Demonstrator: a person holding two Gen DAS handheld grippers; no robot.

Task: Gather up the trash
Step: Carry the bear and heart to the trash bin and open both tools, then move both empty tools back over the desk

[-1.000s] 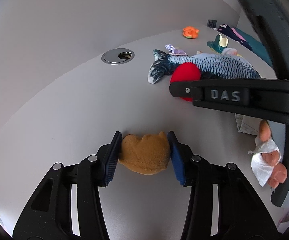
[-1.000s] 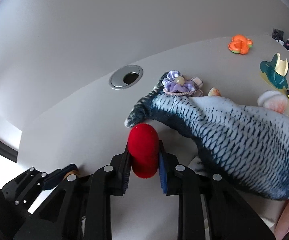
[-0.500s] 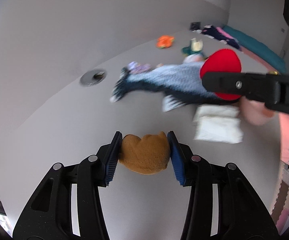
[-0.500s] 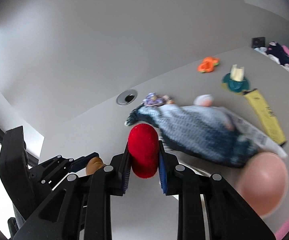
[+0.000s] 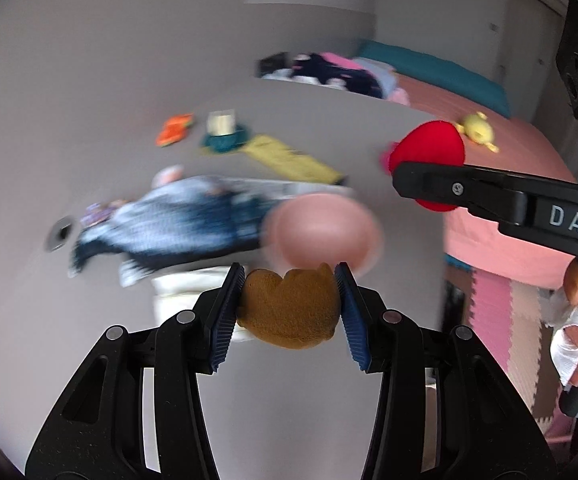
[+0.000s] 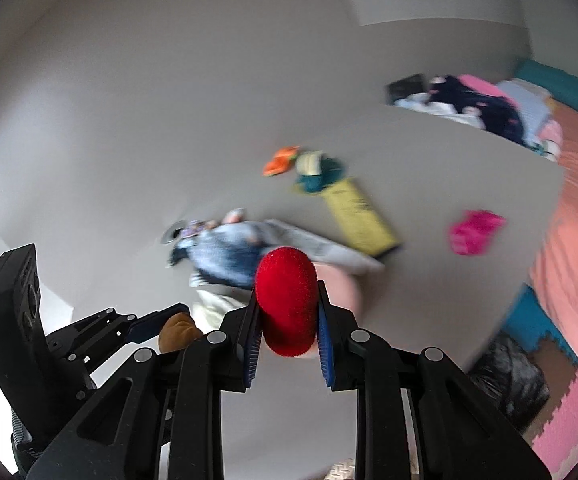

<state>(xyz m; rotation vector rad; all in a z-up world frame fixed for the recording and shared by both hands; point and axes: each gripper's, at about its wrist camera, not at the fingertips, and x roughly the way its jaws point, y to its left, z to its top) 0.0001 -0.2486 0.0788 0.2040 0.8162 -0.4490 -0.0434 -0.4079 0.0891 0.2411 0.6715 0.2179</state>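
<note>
The left gripper [image 5: 291,308] has its jaws clenched on a brown spongy lump [image 5: 287,310], blue pads pressed against both of its sides, held up above the grey tabletop [image 5: 89,360]; the right gripper [image 6: 287,316] grips a red spongy piece [image 6: 286,300] the same way, its jaws set narrower; each view catches the other tool from the side, so the left view shows the red piece [image 5: 433,148] standing above a black finger marked DAS, and the right view shows the brown lump [image 6: 177,332] low at the left edge; only the left view shows the person's hand [image 5: 577,336] on the right handle, with white crumpled tissue [image 5: 569,344] tucked under its fingers; just beyond the jaws lie a white folded cloth [image 5: 185,288] and a blurred pink round thing [image 5: 323,232], then a blue scaled fish toy [image 6: 225,256] stretched across the tabletop beside a round grommet [image 5: 59,236]; further off sit a yellow flat packet [image 6: 359,216], a teal dish with a cream piece [image 5: 223,134] and an orange toy [image 6: 281,160]; only the right view shows a magenta object [image 6: 475,230] near the tabletop's far edge and a black bag [image 6: 509,380] on the floor; a pink-covered bed [image 5: 509,148] with a yellow soft toy [image 5: 479,132] lies beyond.
</note>
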